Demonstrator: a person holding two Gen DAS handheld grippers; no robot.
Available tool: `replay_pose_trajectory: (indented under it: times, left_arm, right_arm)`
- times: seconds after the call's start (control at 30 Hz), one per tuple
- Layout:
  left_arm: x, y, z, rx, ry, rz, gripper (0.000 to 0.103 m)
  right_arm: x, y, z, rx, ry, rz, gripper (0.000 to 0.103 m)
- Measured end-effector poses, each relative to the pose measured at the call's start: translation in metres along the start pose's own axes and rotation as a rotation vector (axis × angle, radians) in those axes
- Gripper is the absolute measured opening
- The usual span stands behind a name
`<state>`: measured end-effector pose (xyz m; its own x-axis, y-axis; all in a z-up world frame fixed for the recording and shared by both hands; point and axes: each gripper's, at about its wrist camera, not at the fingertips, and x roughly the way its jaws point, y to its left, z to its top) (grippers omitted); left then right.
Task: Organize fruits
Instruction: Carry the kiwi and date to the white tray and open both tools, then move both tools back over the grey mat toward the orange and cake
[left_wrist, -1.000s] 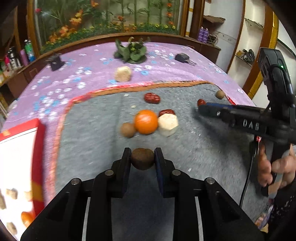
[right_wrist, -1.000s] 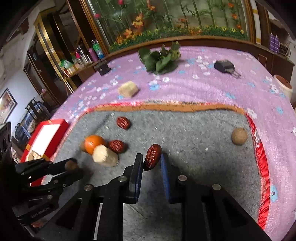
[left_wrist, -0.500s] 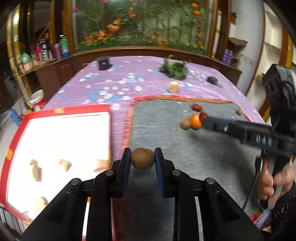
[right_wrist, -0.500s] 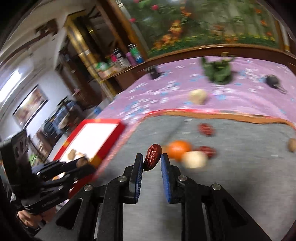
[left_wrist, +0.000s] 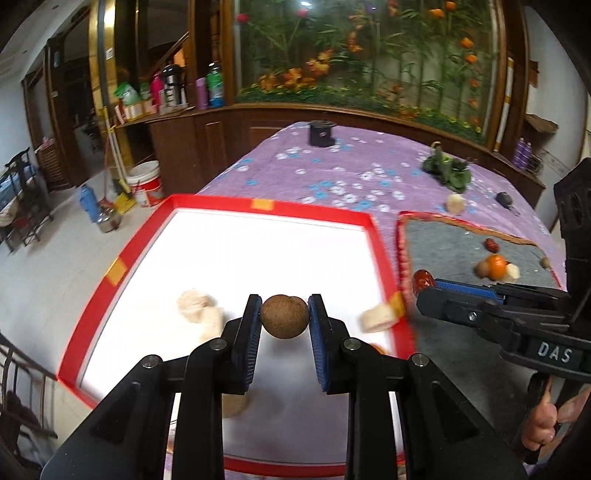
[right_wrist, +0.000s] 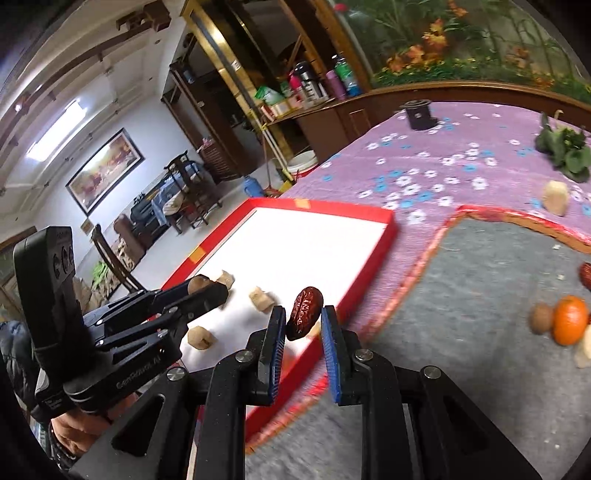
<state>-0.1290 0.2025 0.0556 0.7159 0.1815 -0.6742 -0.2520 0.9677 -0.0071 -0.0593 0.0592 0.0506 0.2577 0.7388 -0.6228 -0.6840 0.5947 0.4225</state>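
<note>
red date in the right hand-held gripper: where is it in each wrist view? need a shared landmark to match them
Left wrist: the red date sits right of centre, at the tip of the right hand-held gripper, just beyond the red tray edge.
Right wrist: the date is at lower centre, pinched between the fingers, over the tray's near edge.
Shared landmark: the orange on the grey mat.

Purple flowered tablecloth (left_wrist: 332, 173), grey mat (right_wrist: 491, 295) (red-edged), black box (left_wrist: 322, 133), white bucket (left_wrist: 144, 181) on the floor.
</note>
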Motion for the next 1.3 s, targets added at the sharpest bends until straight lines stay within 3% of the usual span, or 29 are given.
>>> replay_pose_trajectory:
  times: [0.3,0.67,0.7,0.8,1.03,1.3]
  left_arm:
    - [0.005,0.013,-0.01,0.003,0.011,0.031,0.023]
    - [0.01,0.013,-0.017,0.0,0.048,0.069,0.023]
    - [0.01,0.012,-0.017,0.002,0.05,0.075,0.025]
    - [0.006,0.007,-0.016,0.01,0.034,0.099,0.058]
    - [-0.011,-0.02,-0.009,0.088,-0.031,0.061,0.065]
    - [-0.016,-0.071,-0.011,0.213,-0.021,-0.029,0.065]
  right_arm:
    - [0.033,0.03,-0.005,-0.062,0.056,0.006,0.02]
    - [0.038,0.034,-0.011,-0.078,0.07,0.001,0.024]
    - [0.037,0.033,-0.011,-0.076,0.069,0.003,0.024]
    - [0.03,0.028,-0.011,-0.062,0.059,0.006,0.025]
    - [-0.004,0.004,-0.009,-0.023,-0.002,-0.019,0.03]
    - [-0.068,-0.059,-0.026,0.052,-0.053,-0.149,0.044]
